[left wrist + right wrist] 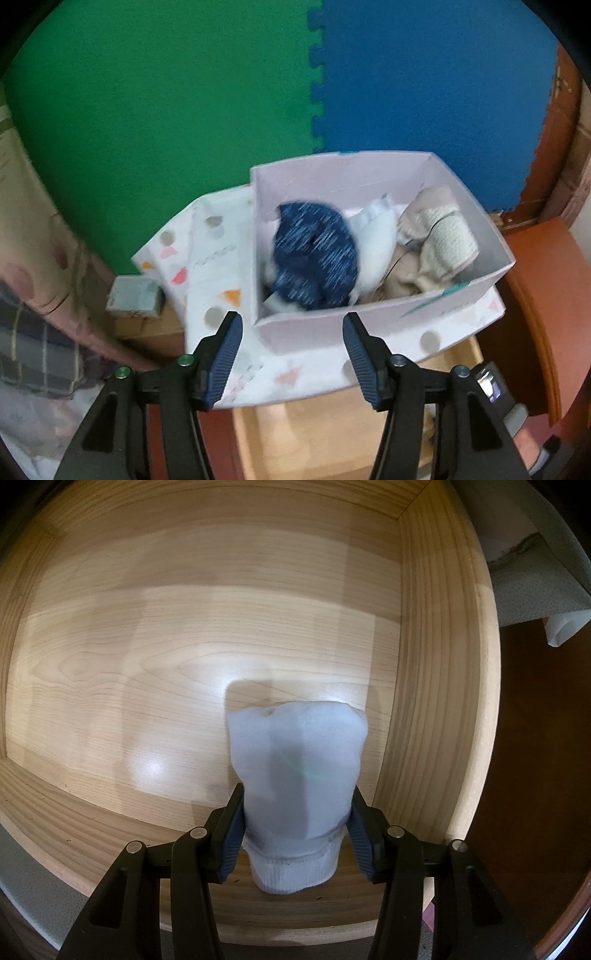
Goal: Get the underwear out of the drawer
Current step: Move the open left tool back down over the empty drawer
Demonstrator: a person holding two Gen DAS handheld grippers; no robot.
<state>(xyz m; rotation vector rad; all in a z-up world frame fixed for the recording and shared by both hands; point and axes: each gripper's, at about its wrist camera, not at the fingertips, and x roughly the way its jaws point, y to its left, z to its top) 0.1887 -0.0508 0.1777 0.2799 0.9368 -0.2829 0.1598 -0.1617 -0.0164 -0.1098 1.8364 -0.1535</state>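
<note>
- Over the open wooden drawer (332,424), in the left wrist view, the left gripper (291,354) hangs with its jaws spread and nothing between them.
- Just beyond its fingertips (231,343) a pale pink cardboard box (369,321) sits on a white patterned box (207,266) with coloured triangles and grey dots.
- Inside the pink box, from left wall to right wall: a dark blue streaked garment (314,254), blurred; a white folded piece (373,229) touching it; a beige bundle (432,236) against the right wall.
- Behind the boxes stand a green foam mat (155,110) and a blue foam mat (436,85), joined by interlocking teeth.
- In the right wrist view, the right gripper (295,812) has its jaws pinching a light grey knitted underwear roll (299,768), pads pressed into both its sides.
- The roll sits over the drawer's floor (147,664), near the drawer's right wall (424,664).
</note>
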